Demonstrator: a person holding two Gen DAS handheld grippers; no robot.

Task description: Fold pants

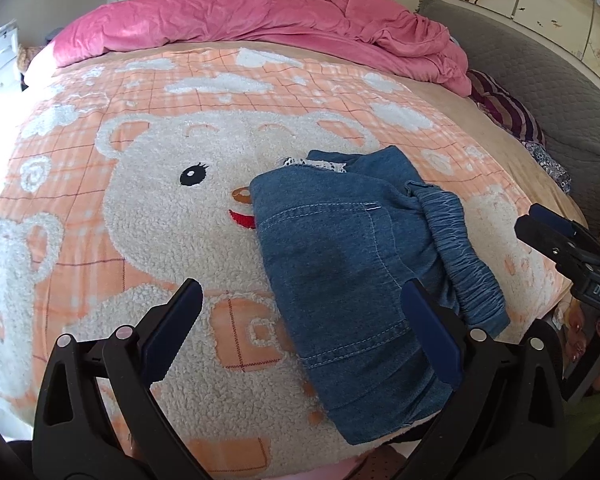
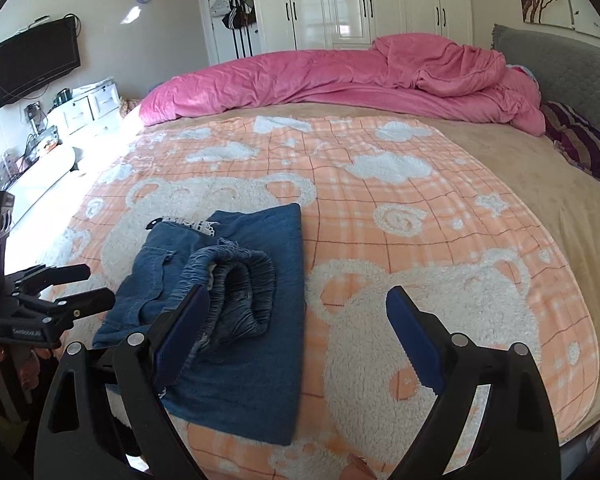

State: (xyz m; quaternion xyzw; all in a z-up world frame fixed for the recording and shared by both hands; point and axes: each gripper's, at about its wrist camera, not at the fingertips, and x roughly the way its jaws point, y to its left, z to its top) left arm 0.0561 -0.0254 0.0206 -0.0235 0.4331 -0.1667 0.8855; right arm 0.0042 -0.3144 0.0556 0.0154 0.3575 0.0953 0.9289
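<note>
Your left gripper (image 1: 302,316) and right gripper (image 2: 298,320) gape wide, empty, over the folded pants (image 1: 352,272) at lower centre.

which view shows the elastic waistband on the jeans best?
Right wrist view: the waistband faces the camera, its open loop and gathered elastic visible on top of the folded jeans. Left wrist view shows the waistband only edge-on, along the pile's right side.

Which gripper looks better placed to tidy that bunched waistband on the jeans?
Probably the right gripper: it hangs open with one finger beside the bunched elastic waistband of the folded blue denim pants. The left gripper, also open, is over their opposite side.
</note>
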